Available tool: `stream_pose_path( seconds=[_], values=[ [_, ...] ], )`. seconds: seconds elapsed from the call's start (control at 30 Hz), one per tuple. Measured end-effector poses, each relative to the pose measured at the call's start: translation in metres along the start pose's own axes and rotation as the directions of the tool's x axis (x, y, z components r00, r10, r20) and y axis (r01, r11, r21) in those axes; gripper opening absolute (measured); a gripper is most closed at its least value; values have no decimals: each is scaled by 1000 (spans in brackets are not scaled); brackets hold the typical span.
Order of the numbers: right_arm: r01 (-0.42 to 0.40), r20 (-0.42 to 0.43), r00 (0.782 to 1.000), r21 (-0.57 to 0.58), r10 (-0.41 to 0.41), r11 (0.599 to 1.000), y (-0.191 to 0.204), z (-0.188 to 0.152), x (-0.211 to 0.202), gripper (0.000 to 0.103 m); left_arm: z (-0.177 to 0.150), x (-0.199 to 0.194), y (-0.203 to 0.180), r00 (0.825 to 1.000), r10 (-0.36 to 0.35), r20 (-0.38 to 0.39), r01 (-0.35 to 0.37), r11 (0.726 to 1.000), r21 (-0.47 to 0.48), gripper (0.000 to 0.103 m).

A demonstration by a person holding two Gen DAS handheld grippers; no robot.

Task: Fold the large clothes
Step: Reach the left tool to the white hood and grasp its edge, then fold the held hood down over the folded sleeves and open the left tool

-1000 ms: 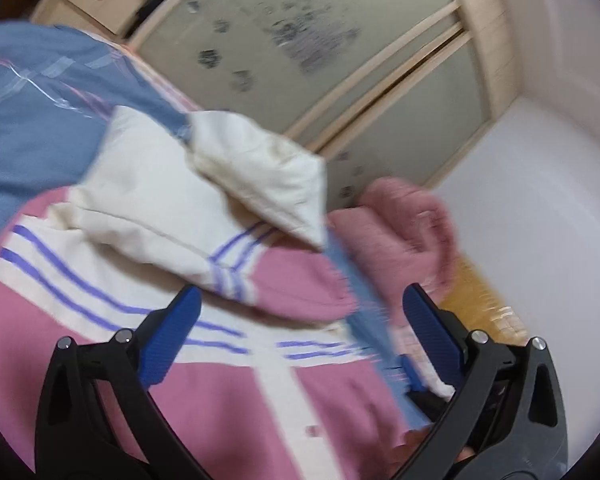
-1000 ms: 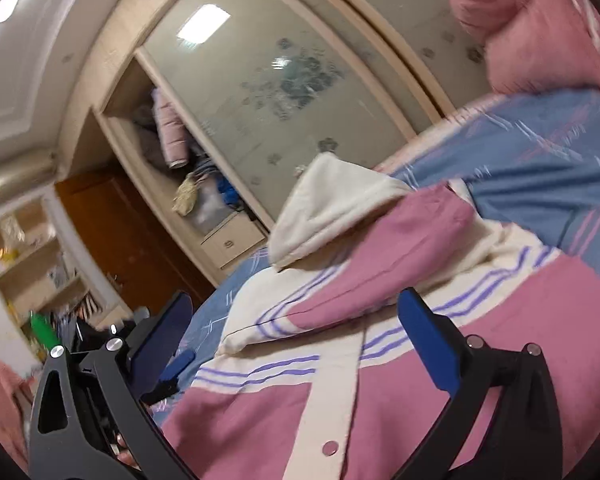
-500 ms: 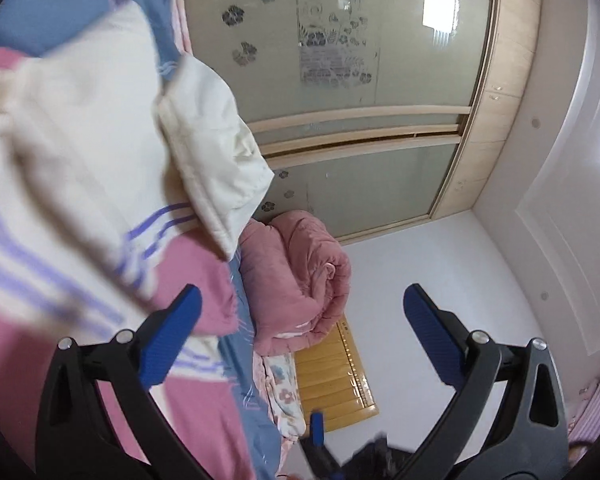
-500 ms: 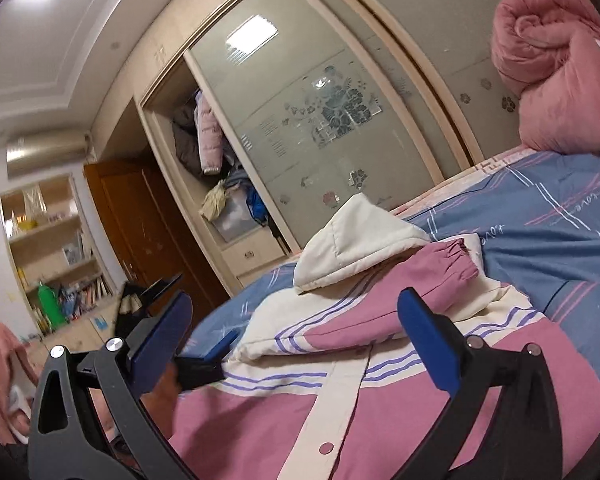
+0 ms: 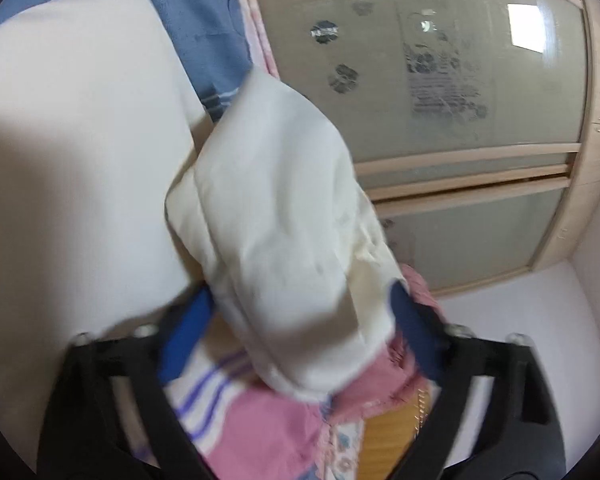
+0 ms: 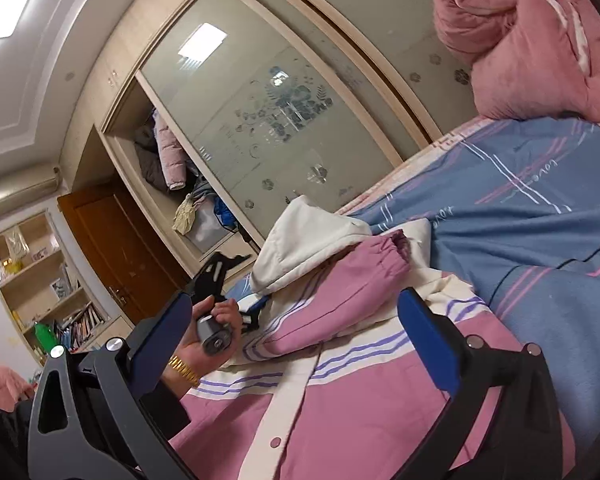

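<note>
- While the pink-and-white jacket [image 6: 340, 408] is lying spread on the bed [image 6: 540, 216], the left gripper [image 5: 300, 312] is closing around its cream hood [image 5: 284, 240].
- Over the jacket's front, the right gripper [image 6: 296, 320] is hanging wide open, empty.
</note>
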State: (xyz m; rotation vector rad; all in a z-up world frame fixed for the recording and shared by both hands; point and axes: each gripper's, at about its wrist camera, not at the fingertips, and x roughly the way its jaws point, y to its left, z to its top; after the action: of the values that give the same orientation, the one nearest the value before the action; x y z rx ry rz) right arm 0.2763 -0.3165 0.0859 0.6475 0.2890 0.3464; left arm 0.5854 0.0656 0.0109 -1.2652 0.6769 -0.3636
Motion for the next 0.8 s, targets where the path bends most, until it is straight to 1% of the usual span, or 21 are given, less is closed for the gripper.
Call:
stream_pose_path(
  seconds=[0.03,0.07,0.1,0.13,0.2,0.23,0.27,0.3,0.33,0.43,0.47,0.53,0.57,0.6,0.67,0.7,0.73,0.77,0.8],
  values=[
    [4,-2,1000,6,-4,1000,-3,1,0,102,2,6,-2,999,42,5,-42,999,3,53],
    [9,-3,1000,9,-9,1000,-4,1,0,102,2,10,-4,998,57,6,-57,998,5,47],
    [16,-4,1000,9,-16,1000,-6,2,0,102,2,13,-5,997,77,7,-77,997,10,37],
    [17,-6,1000,11,-17,1000,-7,2,1,102,1,13,-9,996,91,16,-92,995,28,21],
    [17,-15,1000,20,-16,1000,-8,3,5,102,-5,3,-29,991,117,66,-125,983,132,17],
    [16,-17,1000,23,-16,1000,-8,2,6,102,-13,-4,-45,988,129,84,-144,966,214,15],
    [18,-20,1000,28,-17,999,-8,2,9,102,-20,-8,-55,986,142,92,-162,948,275,14],
    [18,-21,1000,32,-17,999,-8,2,10,102,-29,-15,-70,980,168,109,-196,916,351,14],
    [15,-22,1000,37,-15,999,-7,2,11,102,-43,-25,-89,973,191,132,-230,866,444,14],
    [9,-24,1000,38,-8,999,-3,0,14,102,-78,-52,-120,969,200,144,-247,768,591,14],
    [10,-23,1000,35,-9,999,-2,0,14,102,-97,-61,-130,969,208,133,-244,729,640,14],
    [12,-25,1000,39,-11,999,-2,0,14,102,-121,-75,-134,962,244,124,-262,686,679,14],
    [10,-26,1000,44,-9,999,-2,0,13,102,-137,-82,-127,949,295,115,-290,665,688,14],
    [8,-27,1000,49,-6,999,-3,0,13,102,-143,-83,-117,938,333,94,-305,668,678,14],
    [7,-29,1000,46,-6,999,-2,1,11,102,-154,-80,-87,914,404,43,-335,689,643,15],
    [11,-29,1000,40,-10,999,-1,0,9,102,-154,-72,-65,895,447,16,-360,698,619,15],
    [13,-29,999,36,-12,999,-1,0,8,102,-154,-69,-41,880,476,3,-381,701,603,15],
    [15,-31,999,32,-14,999,-1,0,7,102,-155,-66,-25,869,495,-7,-397,706,587,15],
    [19,-34,999,28,-18,999,0,-1,6,102,-154,-62,-8,860,511,-21,-412,716,563,17]
  ],
)
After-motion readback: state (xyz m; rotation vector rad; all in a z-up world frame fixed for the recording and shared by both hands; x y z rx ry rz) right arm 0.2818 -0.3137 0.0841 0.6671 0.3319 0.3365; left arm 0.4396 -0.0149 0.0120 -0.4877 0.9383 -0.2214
